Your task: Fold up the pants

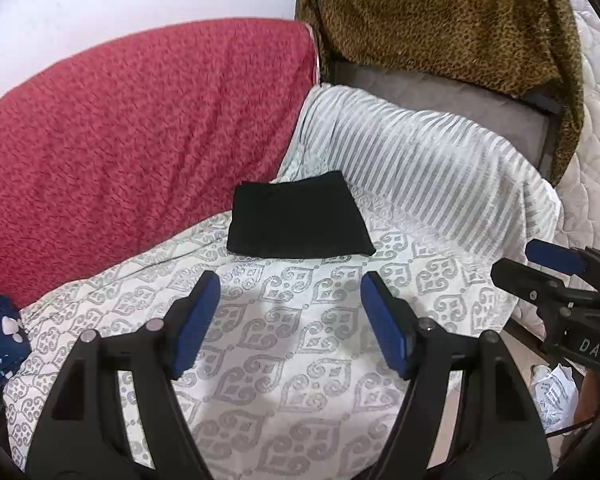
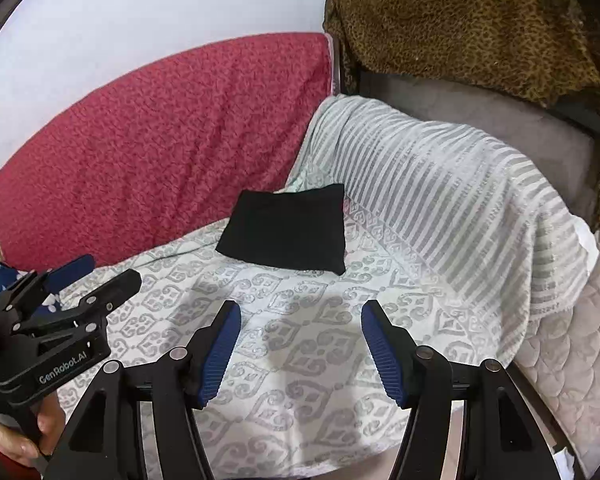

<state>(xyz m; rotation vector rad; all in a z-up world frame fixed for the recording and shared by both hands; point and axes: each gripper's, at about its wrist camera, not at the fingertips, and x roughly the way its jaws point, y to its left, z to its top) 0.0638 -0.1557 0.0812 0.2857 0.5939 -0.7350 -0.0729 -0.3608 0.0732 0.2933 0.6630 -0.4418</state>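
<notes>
Now both the left gripper [image 1: 290, 320] and right gripper [image 2: 300, 348] hover wide-jawed, empty, near folded black pants [image 1: 298, 222].

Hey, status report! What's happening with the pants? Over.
Left gripper open, empty. Right gripper open, empty. Black pants folded on patterned bedspread. Nothing in the way.

I'm looking at a bed [image 1: 284, 360] spread with a white sheet printed in grey scroll motifs, and the black pants [image 1: 298, 220] lie on it as a flat, folded rectangle toward the far side. A red textured blanket [image 1: 140, 128] lies along the left edge by the wall, touching the pants' left corner in my left view, and a grey-and-white striped cloth [image 1: 420, 168] is draped over the far right corner just beside them. At the left edge I see a navy fabric with white shapes [image 1: 0, 340].
</notes>
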